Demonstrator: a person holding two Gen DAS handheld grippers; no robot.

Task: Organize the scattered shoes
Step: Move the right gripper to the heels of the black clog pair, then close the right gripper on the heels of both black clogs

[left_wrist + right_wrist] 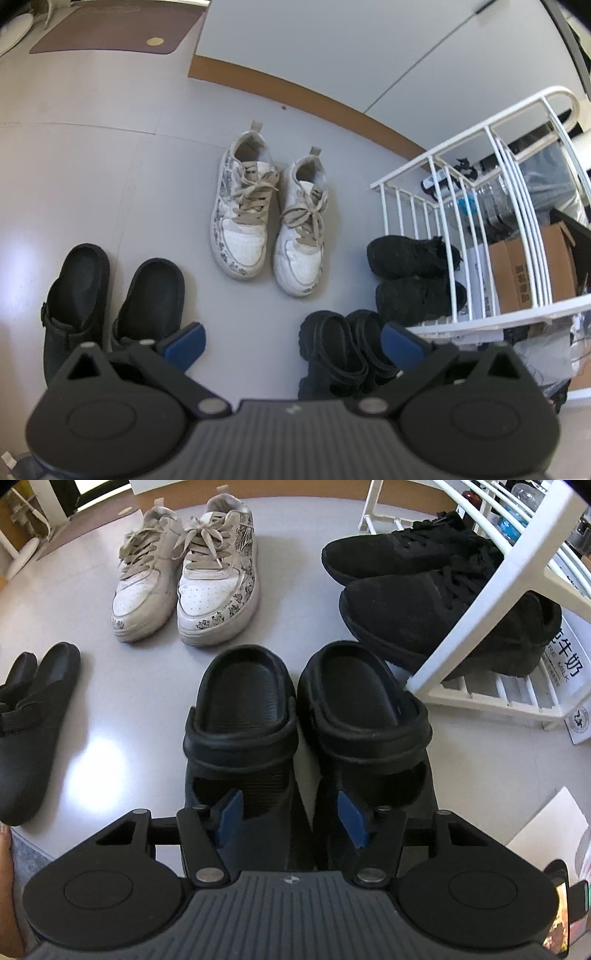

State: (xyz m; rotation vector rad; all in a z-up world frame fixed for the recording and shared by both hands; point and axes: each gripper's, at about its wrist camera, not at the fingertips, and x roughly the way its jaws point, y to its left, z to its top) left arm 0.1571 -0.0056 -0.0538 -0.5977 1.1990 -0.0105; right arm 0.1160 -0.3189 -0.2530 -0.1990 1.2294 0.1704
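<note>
The right gripper [291,821] is lowered over a pair of black clogs [306,716] set side by side on the floor [110,716]; its blue fingers [231,818] are dipped one into each clog, around the touching inner walls, though whether they press cannot be told; the left gripper [293,345] is held open above bare floor, nothing between its fingers; white sneakers [267,218] are paired beyond; black sneakers [417,277] are tucked under a white rack [491,166].
</note>
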